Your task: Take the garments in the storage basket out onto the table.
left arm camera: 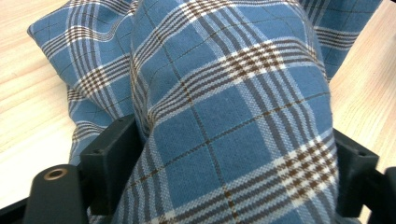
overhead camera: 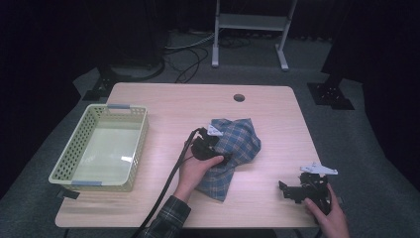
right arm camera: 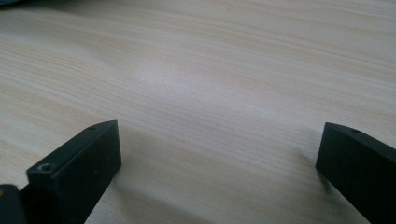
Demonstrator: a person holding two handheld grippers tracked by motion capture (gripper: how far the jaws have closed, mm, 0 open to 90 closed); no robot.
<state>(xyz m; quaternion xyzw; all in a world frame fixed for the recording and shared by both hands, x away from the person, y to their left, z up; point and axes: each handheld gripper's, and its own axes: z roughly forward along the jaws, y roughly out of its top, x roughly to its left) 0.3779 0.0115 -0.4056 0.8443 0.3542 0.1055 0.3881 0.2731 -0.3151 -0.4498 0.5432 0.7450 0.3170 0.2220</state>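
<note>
Cloth cut off by edges

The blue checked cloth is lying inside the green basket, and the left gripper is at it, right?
Not quite. The blue checked cloth lies on the wooden table, beside the green basket, as the high view shows. The left gripper is indeed at it.

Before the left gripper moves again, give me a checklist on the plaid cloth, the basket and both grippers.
1. Plaid cloth between the left gripper jaws: ok.
2. Firm pinch on the cloth: cannot tell; the jaws stand wide around a thick fold.
3. Cloth fully on the table: ok.
4. Basket empty: ok.
5. Right gripper open, nothing between its jaws: ok.
6. Right gripper apart from the cloth: ok.
</note>
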